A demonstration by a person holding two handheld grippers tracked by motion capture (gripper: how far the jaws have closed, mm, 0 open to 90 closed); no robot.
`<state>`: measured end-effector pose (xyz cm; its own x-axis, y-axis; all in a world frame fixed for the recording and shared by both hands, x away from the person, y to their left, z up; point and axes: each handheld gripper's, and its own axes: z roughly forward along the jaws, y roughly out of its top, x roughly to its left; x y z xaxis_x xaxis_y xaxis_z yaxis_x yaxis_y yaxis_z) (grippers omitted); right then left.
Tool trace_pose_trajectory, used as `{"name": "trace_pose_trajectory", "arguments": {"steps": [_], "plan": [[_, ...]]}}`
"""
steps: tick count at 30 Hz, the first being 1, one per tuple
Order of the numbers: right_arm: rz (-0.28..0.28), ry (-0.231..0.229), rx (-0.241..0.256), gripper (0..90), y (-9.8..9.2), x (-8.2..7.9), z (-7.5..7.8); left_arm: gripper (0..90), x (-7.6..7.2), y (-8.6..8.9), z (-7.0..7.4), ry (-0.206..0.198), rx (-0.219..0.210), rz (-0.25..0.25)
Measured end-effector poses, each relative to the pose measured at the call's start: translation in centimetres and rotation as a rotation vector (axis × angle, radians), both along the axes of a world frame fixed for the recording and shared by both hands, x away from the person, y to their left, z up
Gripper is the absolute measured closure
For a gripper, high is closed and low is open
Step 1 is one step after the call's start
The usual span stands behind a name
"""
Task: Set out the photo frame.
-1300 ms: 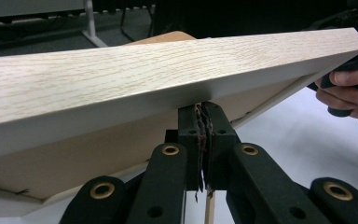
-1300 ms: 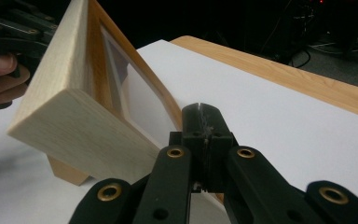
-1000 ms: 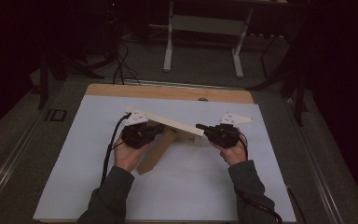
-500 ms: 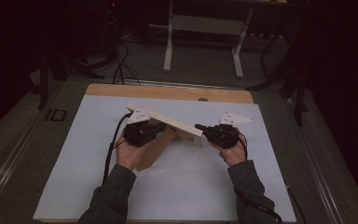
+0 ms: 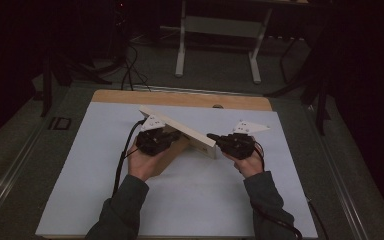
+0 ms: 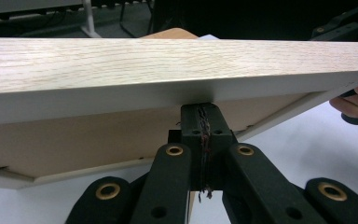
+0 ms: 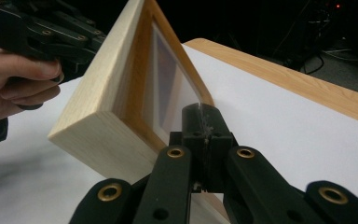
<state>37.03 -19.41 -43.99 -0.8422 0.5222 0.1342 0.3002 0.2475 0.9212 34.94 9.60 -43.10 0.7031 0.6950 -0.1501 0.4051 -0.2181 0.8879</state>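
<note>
On the white sheet (image 5: 190,200) that covers the table, a light wooden picture frame (image 5: 177,127) stands tilted on one edge between the two hands, its raised side towards the far edge and its lower part near the sheet. From above, the left gripper (image 5: 172,134) sits against the frame's near face, and the right gripper (image 5: 211,136) meets the frame's right-hand corner; both hands grip the black bodies, each with a grey three-cornered plate on top. The left gripper view (image 6: 200,121) looks at the frame's back: a brown backing board (image 6: 74,140) sits inside the white-edged rim, and the two jaws are pressed together with no gap, their tips touching the rim's lower edge; whether they actually pinch anything I cannot tell. The right gripper view shows what the other one hides, the frame's front with its glass pane (image 7: 170,84) set inside the wooden border (image 7: 102,93). Here the right gripper (image 7: 200,112) also has its jaws closed tight together, resting against the inner lip of the border beside the glass, and no part of the frame lies between them. The left hand (image 7: 14,88) shows behind the frame.
</note>
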Motion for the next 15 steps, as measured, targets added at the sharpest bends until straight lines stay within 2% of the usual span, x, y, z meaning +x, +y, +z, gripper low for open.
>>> {"name": "trace_pose_trajectory", "arguments": {"steps": [15], "plan": [[0.049,-0.006,-0.011,89.7,0.77,-0.40,0.43,90.0,0.50,-0.27,0.23,0.007,0.003,0.009]]}}
